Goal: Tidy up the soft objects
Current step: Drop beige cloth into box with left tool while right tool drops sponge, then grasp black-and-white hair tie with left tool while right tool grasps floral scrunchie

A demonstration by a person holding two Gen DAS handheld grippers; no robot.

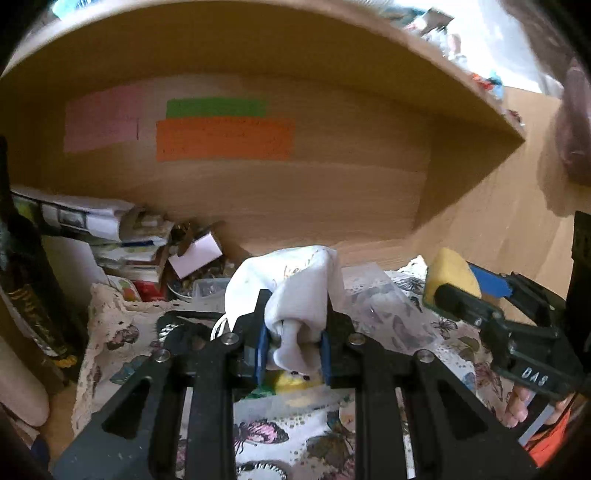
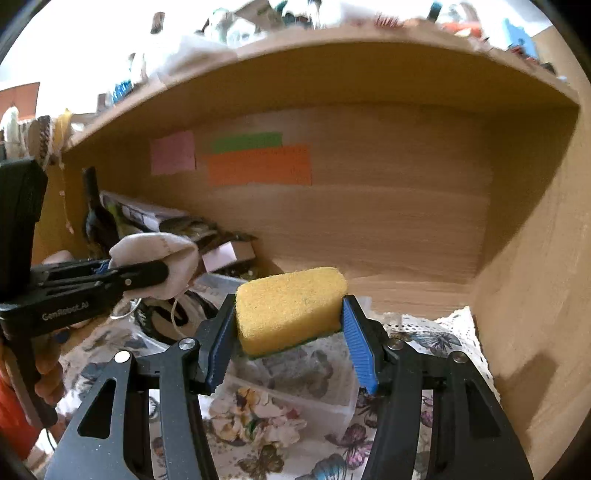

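Observation:
My left gripper [image 1: 293, 350] is shut on a bunched white sock [image 1: 295, 291] and holds it above the butterfly-print cloth [image 1: 280, 435]. The sock also shows in the right wrist view [image 2: 162, 258], at the left, held in the left gripper [image 2: 155, 275]. My right gripper [image 2: 288, 332] is shut on a yellow sponge [image 2: 288, 306] with a green underside, held up in front of the wooden shelf alcove. In the left wrist view the sponge [image 1: 450, 271] and the right gripper [image 1: 461, 295] are at the right. A clear plastic box [image 2: 295, 387] lies under the right gripper.
A pile of books and papers [image 1: 110, 236] and a dark bottle [image 2: 98, 218] stand at the left of the alcove. Pink, green and orange notes [image 1: 225, 138] stick to the wooden back wall. A wooden side wall [image 2: 535, 295] closes the right. The shelf top [image 2: 258, 22] holds clutter.

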